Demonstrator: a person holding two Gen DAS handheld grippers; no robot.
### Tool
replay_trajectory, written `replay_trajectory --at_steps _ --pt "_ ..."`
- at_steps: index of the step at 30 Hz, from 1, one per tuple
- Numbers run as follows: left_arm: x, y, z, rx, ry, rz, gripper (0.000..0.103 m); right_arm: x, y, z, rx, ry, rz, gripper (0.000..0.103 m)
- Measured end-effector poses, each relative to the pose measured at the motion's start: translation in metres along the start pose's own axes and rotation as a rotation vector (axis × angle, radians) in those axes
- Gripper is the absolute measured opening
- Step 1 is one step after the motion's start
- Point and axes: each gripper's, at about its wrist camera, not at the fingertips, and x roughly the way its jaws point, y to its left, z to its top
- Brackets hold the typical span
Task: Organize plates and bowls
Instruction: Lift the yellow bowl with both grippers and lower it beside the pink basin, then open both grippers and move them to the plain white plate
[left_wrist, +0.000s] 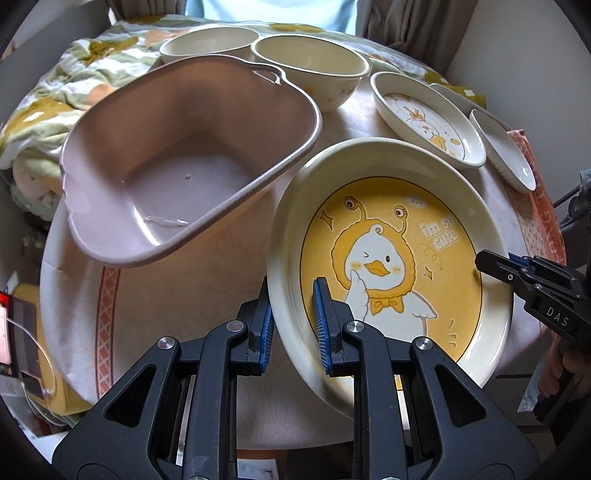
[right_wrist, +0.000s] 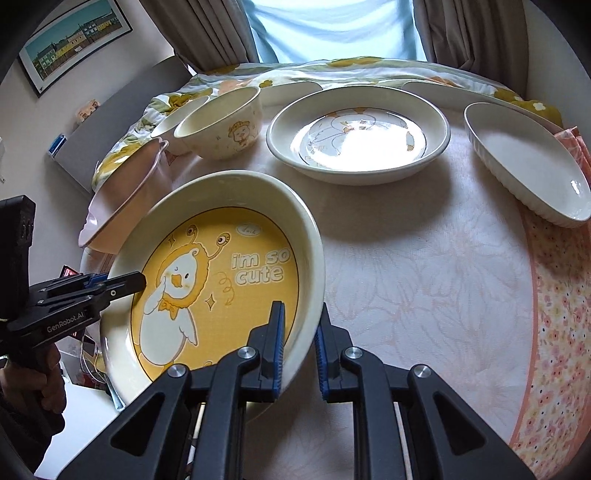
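A large cream plate (left_wrist: 391, 236) with a yellow cartoon duck and the words "i'm so cute" is held tilted just above the table by both grippers. My left gripper (left_wrist: 293, 326) is shut on its near left rim, one blue pad inside and one outside. My right gripper (right_wrist: 299, 349) is shut on the opposite rim of the same plate (right_wrist: 229, 258). Each gripper shows in the other's view, the right gripper (left_wrist: 496, 266) at the plate's right edge and the left gripper (right_wrist: 127, 283) at its left edge. An empty pink basin (left_wrist: 184, 173) stands right beside the plate on the left.
Two cream bowls (left_wrist: 310, 70) (left_wrist: 210, 44) sit behind the basin. A smaller duck plate (right_wrist: 358, 136) and a white ribbed oval dish (right_wrist: 524, 166) lie at the back right. The round table (right_wrist: 424, 280) has a pale cloth. A floral quilt (left_wrist: 74, 85) lies beyond.
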Motion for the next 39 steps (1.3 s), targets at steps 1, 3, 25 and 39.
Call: replay_trajectory --at_steps 1,3,25,39 --pt "0.0 -0.001 0.0 0.006 -0.003 0.001 0.017 0.002 0.001 0.001 -0.007 0.004 -0.01 0.015" --pt "0.0 -0.002 -0.001 0.017 -0.007 0.006 0.018 0.003 0.004 0.002 -0.022 0.006 -0.026 0.015" --pt "-0.032 -0.012 0.001 0.073 -0.068 0.158 0.102 -0.018 0.0 -0.005 0.04 -0.072 -0.108 0.103" --pt "-0.139 -0.086 0.071 0.187 -0.268 -0.005 0.102 -0.16 -0.018 0.022 0.026 -0.256 -0.282 0.103"
